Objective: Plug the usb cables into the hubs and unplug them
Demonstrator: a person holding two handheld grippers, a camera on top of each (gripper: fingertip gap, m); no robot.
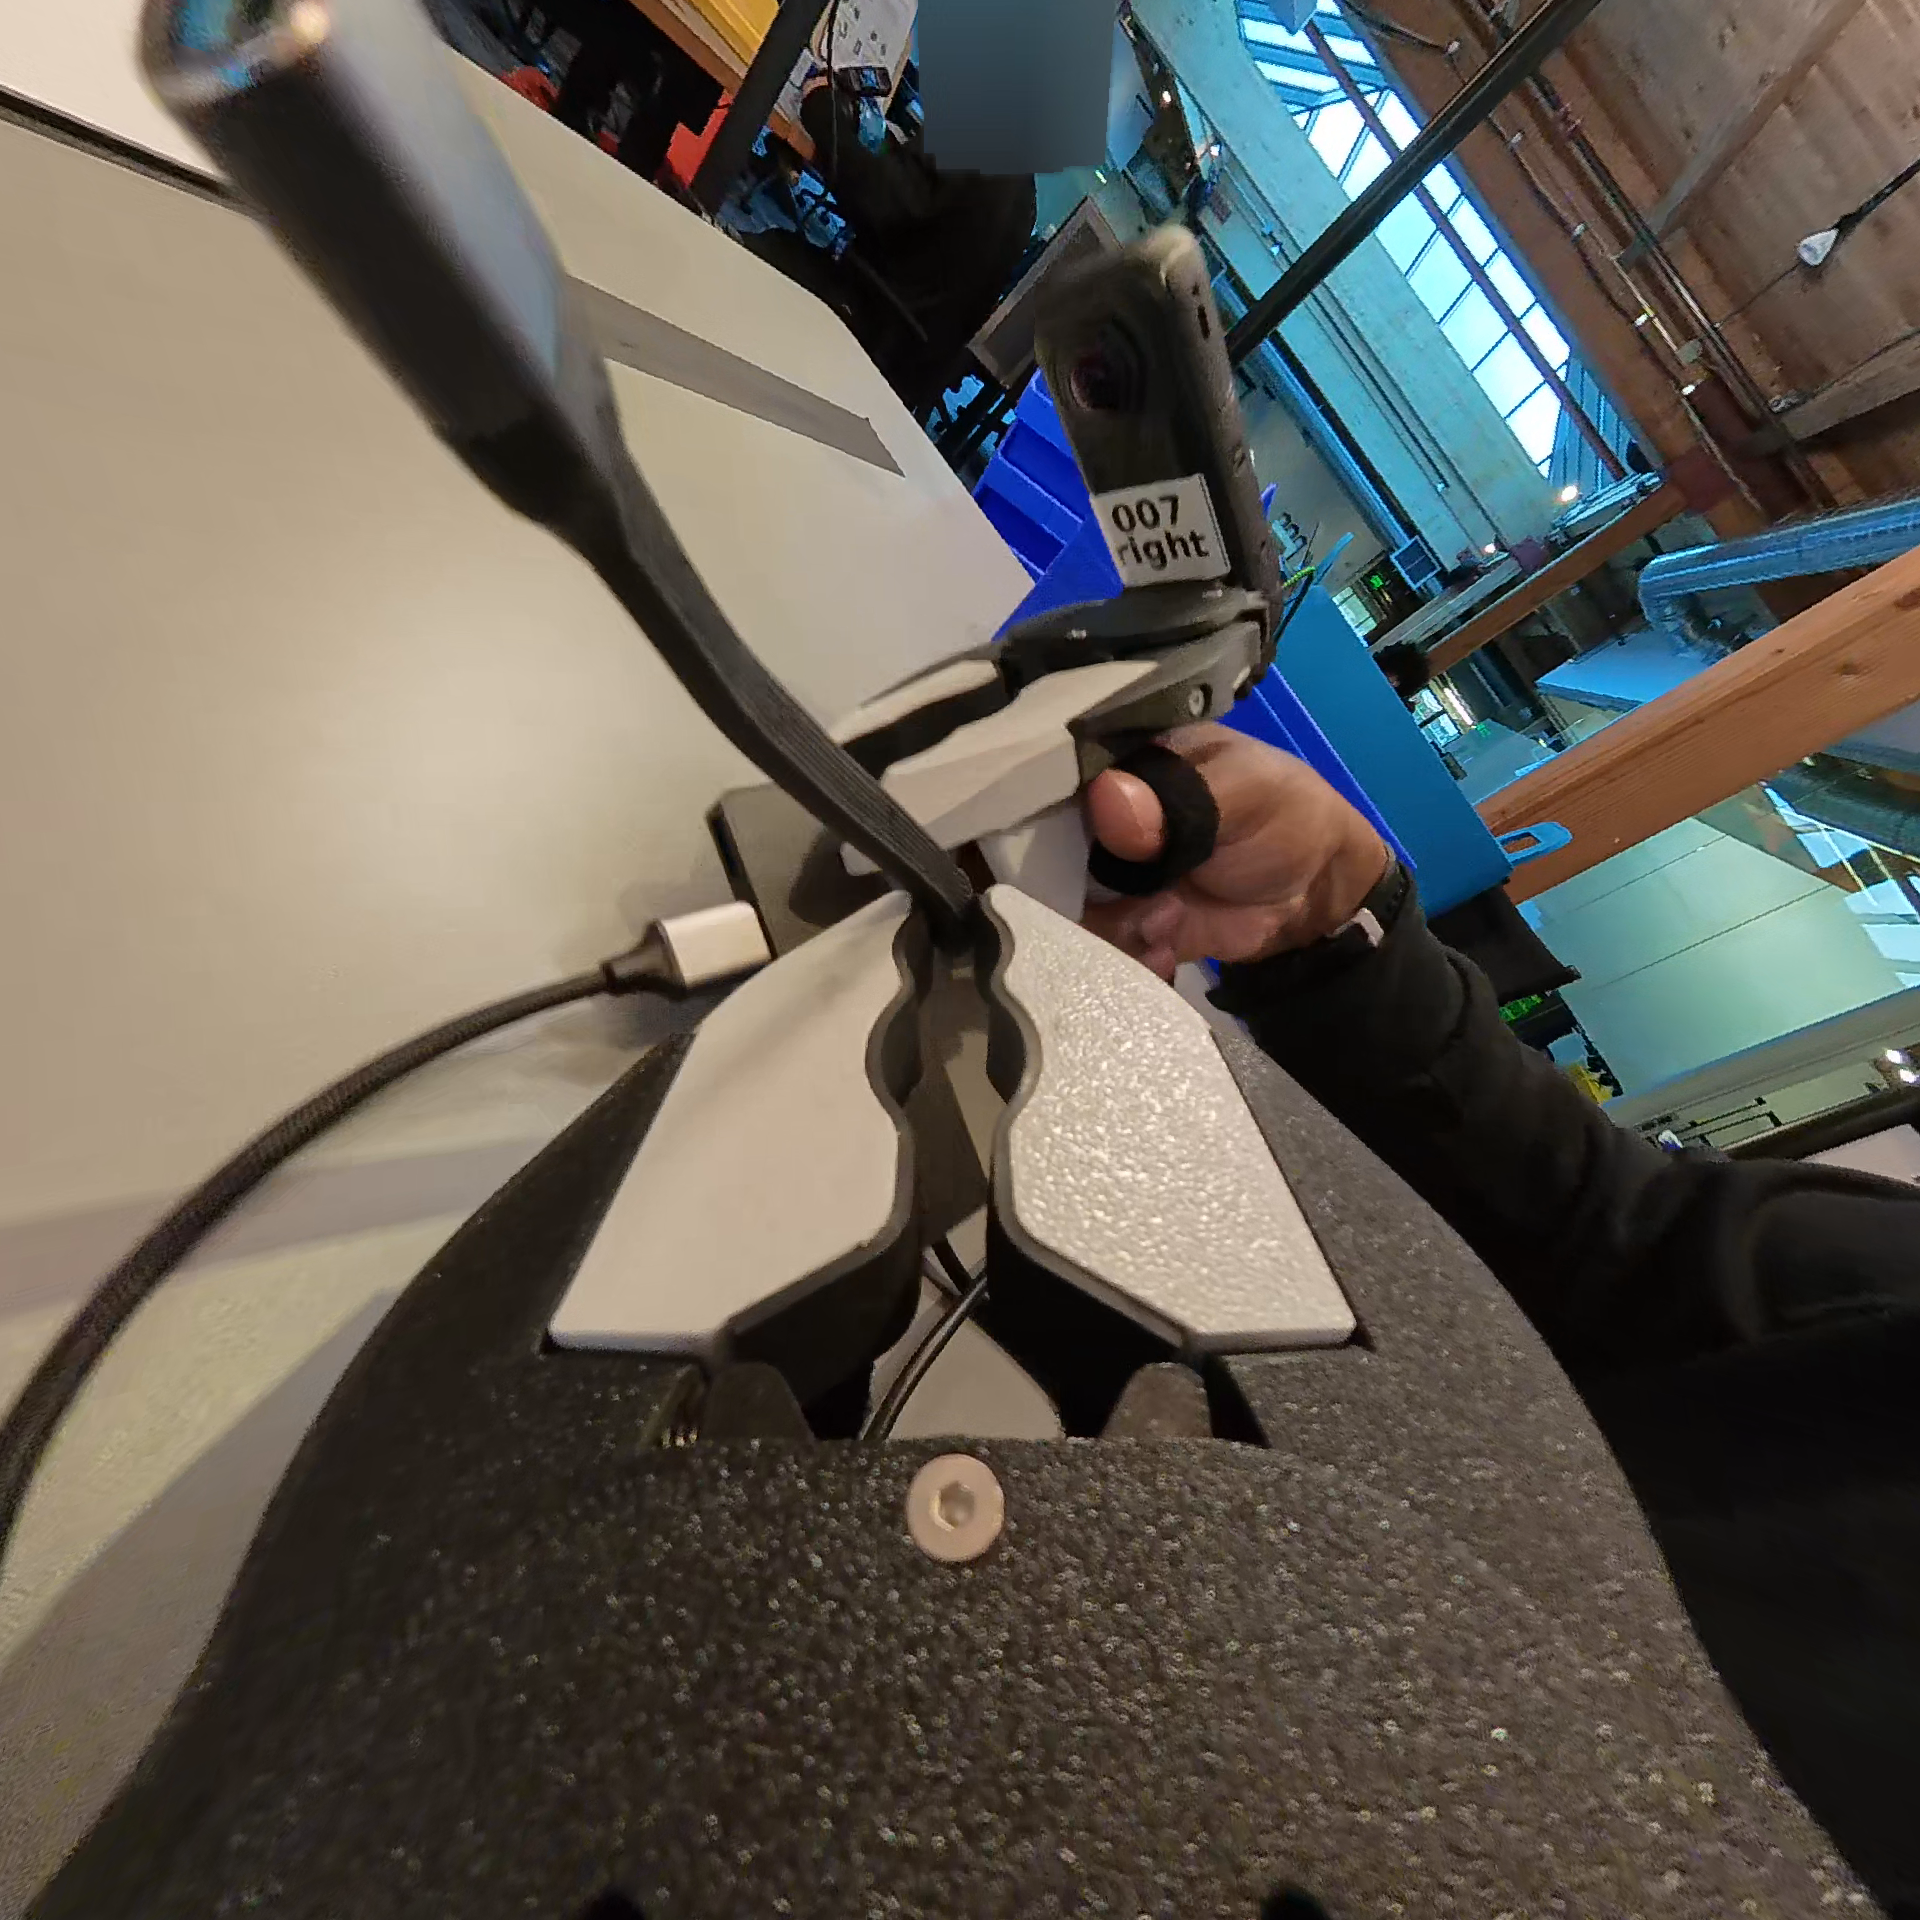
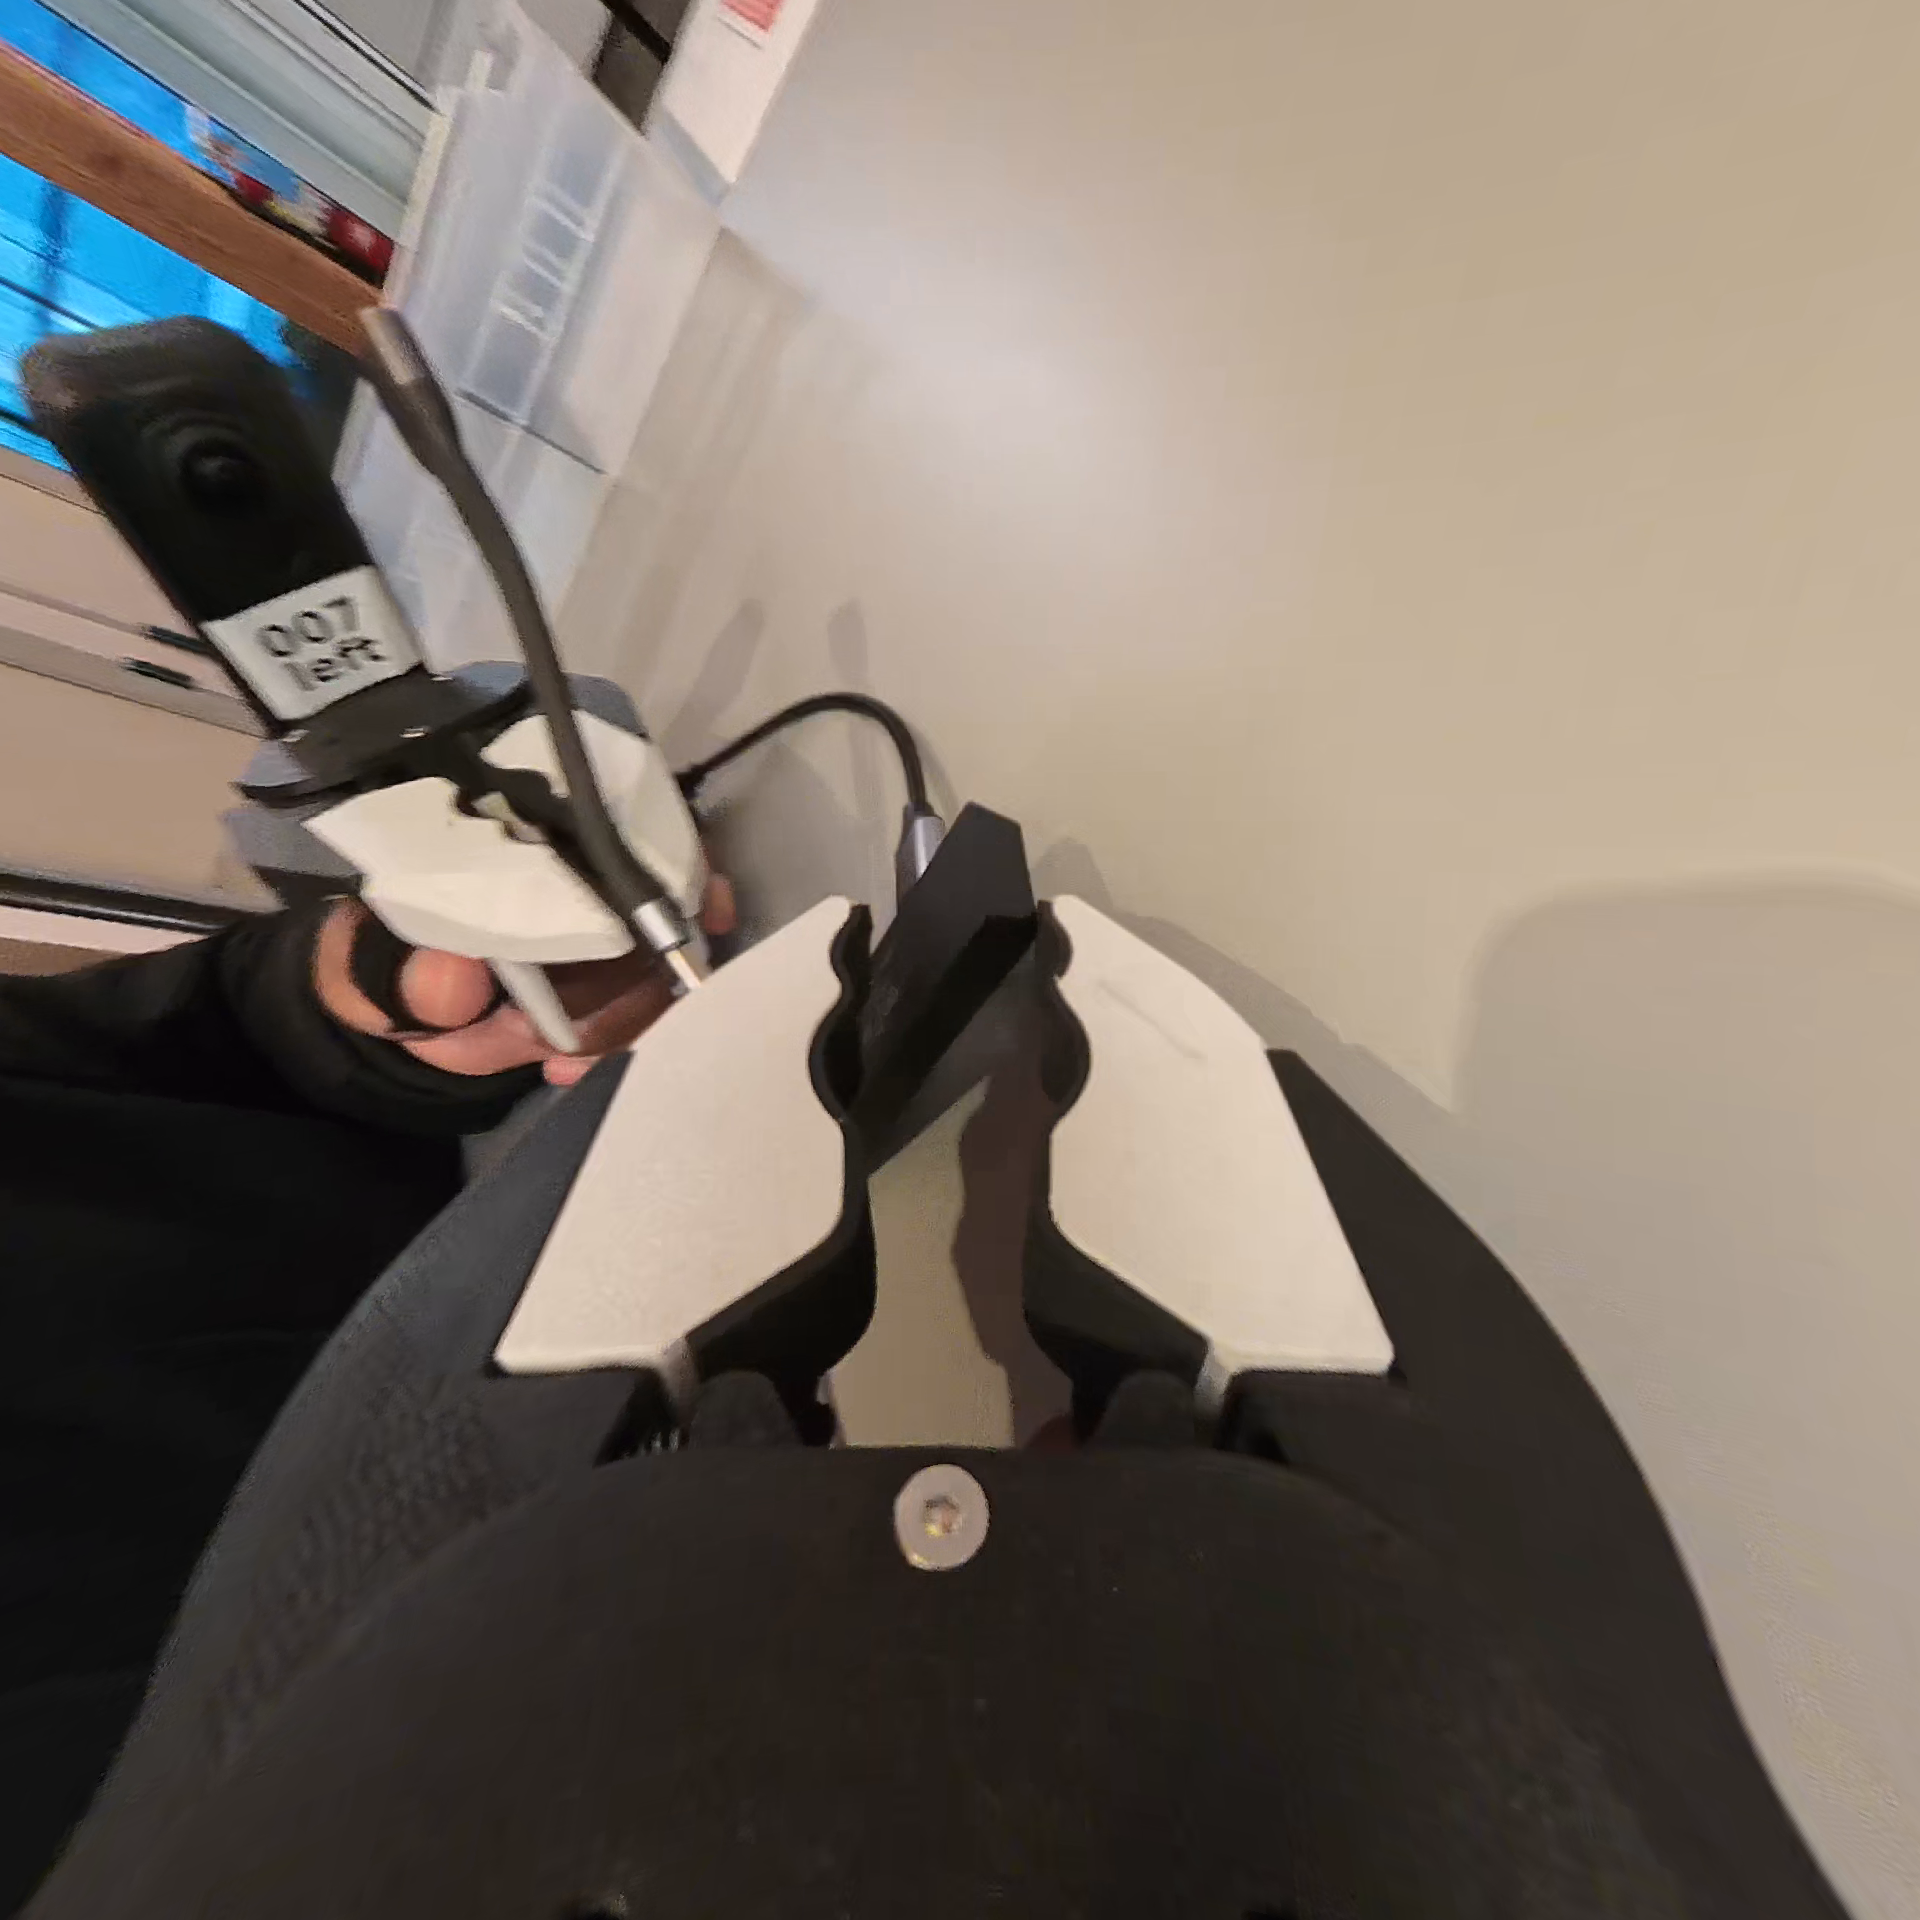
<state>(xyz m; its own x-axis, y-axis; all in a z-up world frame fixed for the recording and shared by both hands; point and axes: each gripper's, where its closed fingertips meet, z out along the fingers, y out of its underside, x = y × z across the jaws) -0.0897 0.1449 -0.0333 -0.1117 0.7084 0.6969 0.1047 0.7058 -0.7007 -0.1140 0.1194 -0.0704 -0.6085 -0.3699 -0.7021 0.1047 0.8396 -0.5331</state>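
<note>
Now both grippers' cameras (image 1: 1158, 416) carry white labels (image 1: 1161, 532).

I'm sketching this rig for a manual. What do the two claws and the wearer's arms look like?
Each claw has pale grey, wavy-edged fingers with black inner pads on a black textured body. A black camera bearing a white label tops each. Sleeves are black; a black finger strap loops the trigger.

Blue bins (image 1: 1049, 468) — clear drawers (image 2: 540, 239) (stacked).

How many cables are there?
2. A flat black cable is pinched in the left tongs; a braided cable lies on the table, plugged into the hub. Others may be hidden.
</note>
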